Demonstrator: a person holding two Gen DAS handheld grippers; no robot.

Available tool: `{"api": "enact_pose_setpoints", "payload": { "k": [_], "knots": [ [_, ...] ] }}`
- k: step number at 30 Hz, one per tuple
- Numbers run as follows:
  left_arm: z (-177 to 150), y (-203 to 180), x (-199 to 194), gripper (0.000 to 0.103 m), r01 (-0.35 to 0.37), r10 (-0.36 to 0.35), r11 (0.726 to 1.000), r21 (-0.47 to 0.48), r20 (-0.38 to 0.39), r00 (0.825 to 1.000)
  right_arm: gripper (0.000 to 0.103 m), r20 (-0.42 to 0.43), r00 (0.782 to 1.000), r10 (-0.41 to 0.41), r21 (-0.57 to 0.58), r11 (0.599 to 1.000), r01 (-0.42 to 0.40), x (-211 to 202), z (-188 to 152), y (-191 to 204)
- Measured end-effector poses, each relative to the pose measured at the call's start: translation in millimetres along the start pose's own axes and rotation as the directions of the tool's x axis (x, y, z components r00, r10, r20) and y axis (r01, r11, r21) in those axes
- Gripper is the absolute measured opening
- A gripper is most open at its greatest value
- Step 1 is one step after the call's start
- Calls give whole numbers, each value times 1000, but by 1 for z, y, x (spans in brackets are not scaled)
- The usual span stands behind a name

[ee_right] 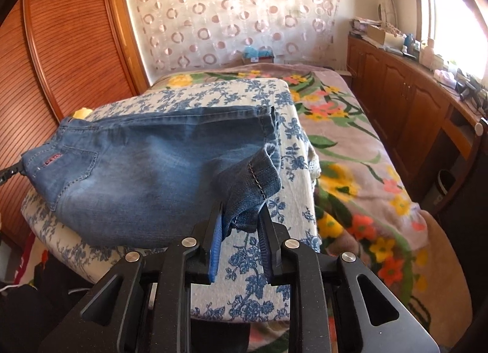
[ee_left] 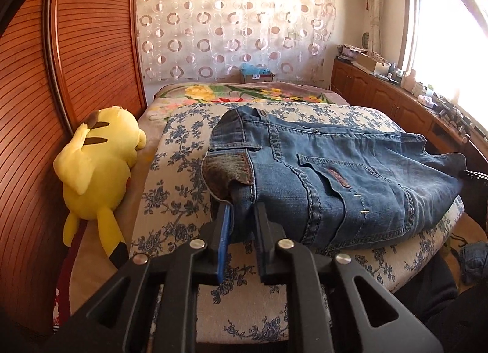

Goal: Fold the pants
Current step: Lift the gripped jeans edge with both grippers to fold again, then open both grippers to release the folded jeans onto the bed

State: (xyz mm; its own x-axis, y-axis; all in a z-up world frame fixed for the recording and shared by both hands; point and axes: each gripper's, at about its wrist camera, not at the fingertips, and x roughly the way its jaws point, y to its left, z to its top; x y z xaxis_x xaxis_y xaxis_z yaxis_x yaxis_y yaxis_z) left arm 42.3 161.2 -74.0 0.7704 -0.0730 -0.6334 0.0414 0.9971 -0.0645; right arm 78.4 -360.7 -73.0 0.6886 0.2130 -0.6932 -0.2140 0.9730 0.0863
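Denim between both narrowly parted tools — left tool, right tool.

left gripper: black angular linkage arms, triangular cutouts, round silver pivot screws, blue pad inside one finger | right gripper: same black frame, ribbed blue pads

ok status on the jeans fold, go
Left gripper and right gripper each have denim between their fingers. Folded blue denim jeans on blue-floral cushion. Yellow plush toy alongside, clear.
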Motion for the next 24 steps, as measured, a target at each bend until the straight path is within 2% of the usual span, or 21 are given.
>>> {"api": "enact_pose_setpoints", "payload": {
  "k": [5, 7, 11, 17, 21, 24],
  "knots": [
    [4, 1, -13, 17, -7, 7, 1000, 5, 31, 1000, 21, 40, 999, -27, -15, 1000, 28, -15, 4, 1],
    [8, 1, -17, 27, -9, 9, 1000, 7, 41, 999, 22, 64, 997, -42, -23, 999, 43, -22, 7, 4],
    [16, -1, -18, 38, -4, 2, 1000, 28, 57, 998, 30, 93, 995, -28, -41, 999, 32, -29, 15, 15],
    [22, -6, -3, 48, 18, -20, 999, 38, 48, 999, 35, 67, 998, 14, -84, 996, -8, 1, 16, 43],
    [24, -17, 9, 65, 43, -46, 997, 62, 51, 998, 35, 76, 996, 36, -79, 996, -30, 29, 11, 58],
    [27, -24, 18, 66, 67, -70, 996, 61, 57, 996, 35, 69, 996, 50, -74, 996, -45, 49, 11, 66]
  ]
}}
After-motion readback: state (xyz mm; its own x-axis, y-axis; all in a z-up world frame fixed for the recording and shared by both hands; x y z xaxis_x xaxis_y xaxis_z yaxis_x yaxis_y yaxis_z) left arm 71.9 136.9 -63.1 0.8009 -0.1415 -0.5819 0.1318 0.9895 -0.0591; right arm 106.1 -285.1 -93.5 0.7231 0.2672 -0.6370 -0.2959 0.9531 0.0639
